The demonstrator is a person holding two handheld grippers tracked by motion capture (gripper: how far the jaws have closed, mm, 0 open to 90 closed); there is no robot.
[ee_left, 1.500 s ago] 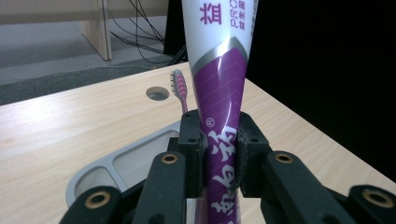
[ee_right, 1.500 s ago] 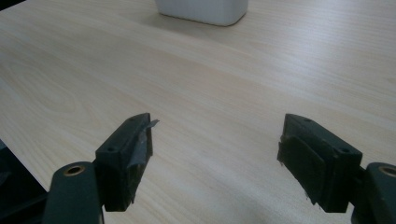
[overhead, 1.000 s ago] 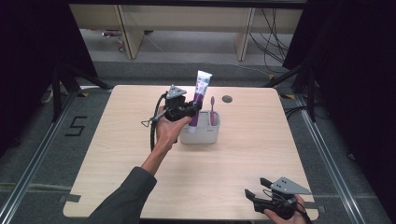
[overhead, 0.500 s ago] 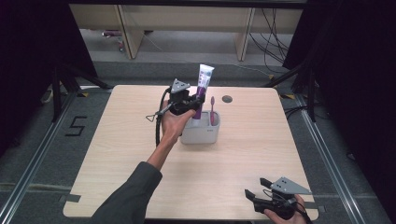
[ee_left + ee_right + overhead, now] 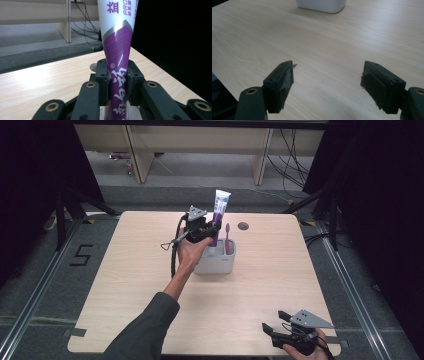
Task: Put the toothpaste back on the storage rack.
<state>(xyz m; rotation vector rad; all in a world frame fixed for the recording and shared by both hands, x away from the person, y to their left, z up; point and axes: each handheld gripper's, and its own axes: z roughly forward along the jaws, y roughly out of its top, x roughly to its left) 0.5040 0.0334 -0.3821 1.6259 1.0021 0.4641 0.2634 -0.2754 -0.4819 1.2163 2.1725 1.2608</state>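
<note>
- The left gripper (image 5: 209, 231) is clamped on a white and purple toothpaste tube (image 5: 219, 212); in the left gripper view its jaws press the purple lower part of the tube (image 5: 117, 75) from both sides.
- The tube stands upright, its lower end down in a white holder (image 5: 218, 262) that sits on the far middle part of the table (image 5: 125, 285).
- A pink toothbrush (image 5: 227, 238) stands in the same holder, just to the right of the tube (head up).
- The right gripper (image 5: 278, 329) rests at the near right corner of the table, well apart from the holder; its jaws stand wide open with nothing between them, as the right gripper view shows over bare wood (image 5: 328, 85).
- A small round dark hole (image 5: 243, 226) lies in the table beyond the holder.
</note>
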